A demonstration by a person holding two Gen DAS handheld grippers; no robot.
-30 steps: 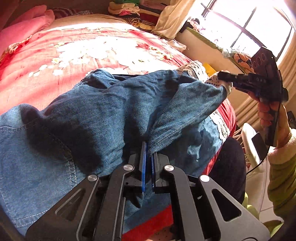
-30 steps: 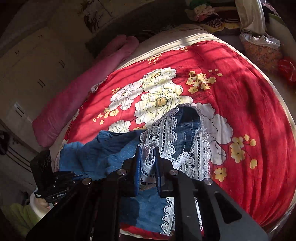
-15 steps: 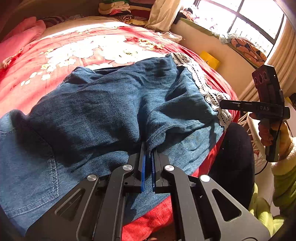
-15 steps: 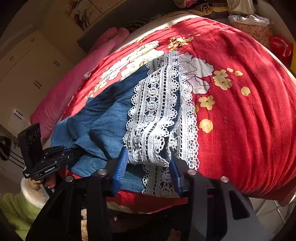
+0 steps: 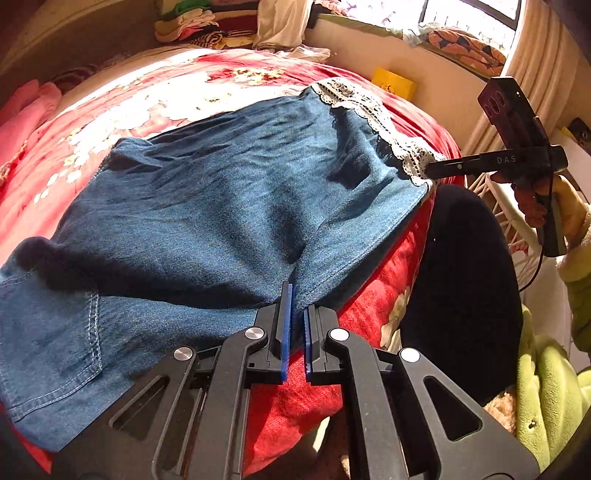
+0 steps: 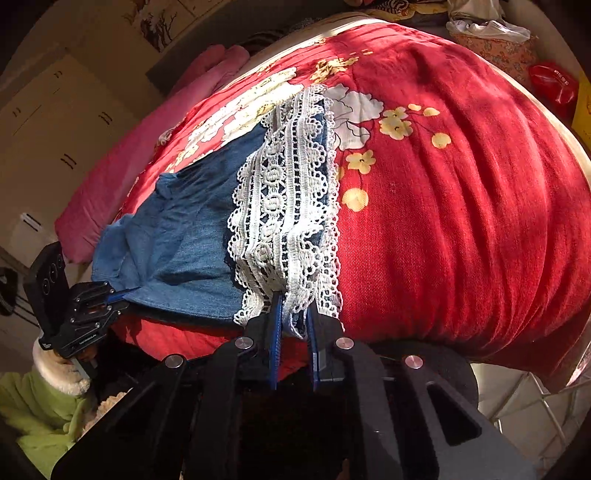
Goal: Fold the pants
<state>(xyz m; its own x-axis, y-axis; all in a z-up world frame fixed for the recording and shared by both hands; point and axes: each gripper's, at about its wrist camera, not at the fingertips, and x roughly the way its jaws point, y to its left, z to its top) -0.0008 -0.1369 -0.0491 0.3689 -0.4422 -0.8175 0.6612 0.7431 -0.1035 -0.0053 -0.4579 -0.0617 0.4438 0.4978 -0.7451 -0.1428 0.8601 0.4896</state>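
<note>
Your left gripper (image 5: 295,314) sits at the near edge of the bed (image 6: 461,221), fingers (image 5: 282,325) pinched together on a fold of the pants (image 5: 203,206), the blue denim pulled up into the narrow slot between the pads. The pants lie spread flat across the red floral bedspread, a stitched back pocket (image 5: 55,332) toward the bed's left end, and the fabric runs on rightward over the bed to the lace trim (image 5: 369,110) at the hem (white, scalloped, several rows of it). At that right-hand corner of the bed's near edge you have your right gripper (image 6: 293,328), and its blue fingers (image 6: 275,332) are clamped on the lace and the denim corner beneath it. Both grips hold the near hem line just past the bed's edge. Beyond the pants, on the far side of the bed, a pink pillow (image 6: 140,158) lies along the left and a pile of folded clothes (image 5: 199,26) at the head.
</note>
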